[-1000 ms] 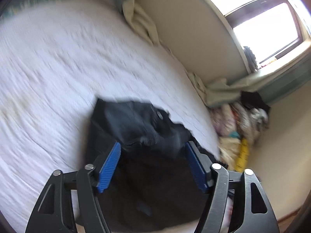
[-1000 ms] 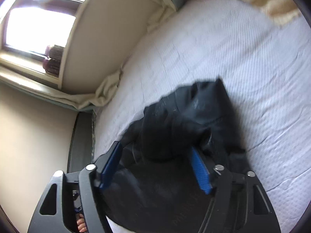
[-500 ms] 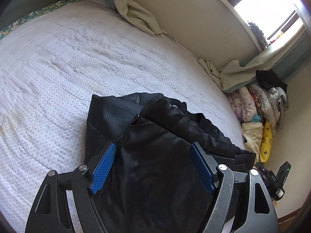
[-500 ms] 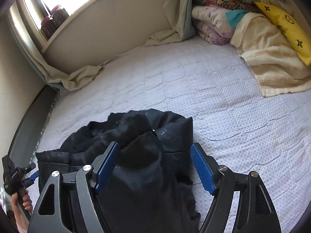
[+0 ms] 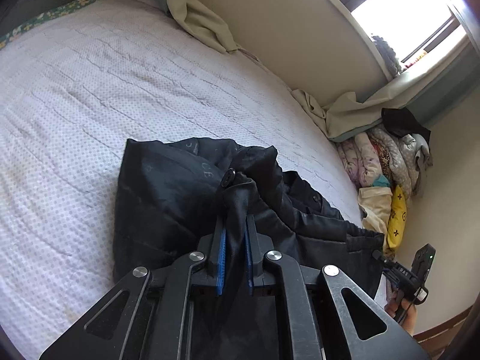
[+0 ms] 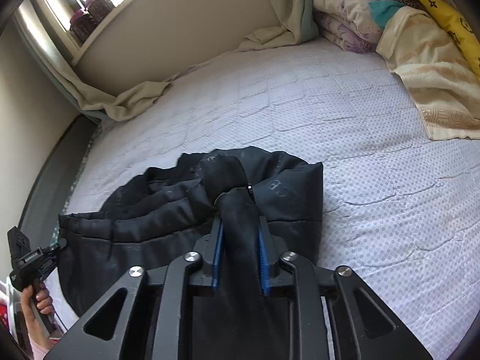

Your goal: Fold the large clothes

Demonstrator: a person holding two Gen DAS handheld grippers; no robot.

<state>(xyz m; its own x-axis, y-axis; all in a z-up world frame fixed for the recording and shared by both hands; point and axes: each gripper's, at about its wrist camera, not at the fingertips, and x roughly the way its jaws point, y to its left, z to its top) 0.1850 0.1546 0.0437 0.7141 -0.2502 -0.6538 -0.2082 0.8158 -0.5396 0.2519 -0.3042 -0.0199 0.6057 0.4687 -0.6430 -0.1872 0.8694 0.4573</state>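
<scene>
left gripper (image 5: 235, 234): snapped shut, pinching black jacket (image 5: 168, 192) | right gripper (image 6: 240, 237): closing, pinching jacket too | jacket: bunched on bed (image 5: 90, 84), just ahead of both | next: ready to lift, spread flat

One black jacket (image 5: 168, 192) on one bed (image 5: 90, 96), ahead of both grippers. Two grippers: left gripper (image 5: 235, 225), right gripper (image 6: 240, 225). Two dark buttons visible on jacket. One yellow pillow (image 6: 450, 27), far right of right gripper. Two jars (image 6: 90, 15) on sill, upper left. One blanket pile (image 5: 387, 162).
</scene>
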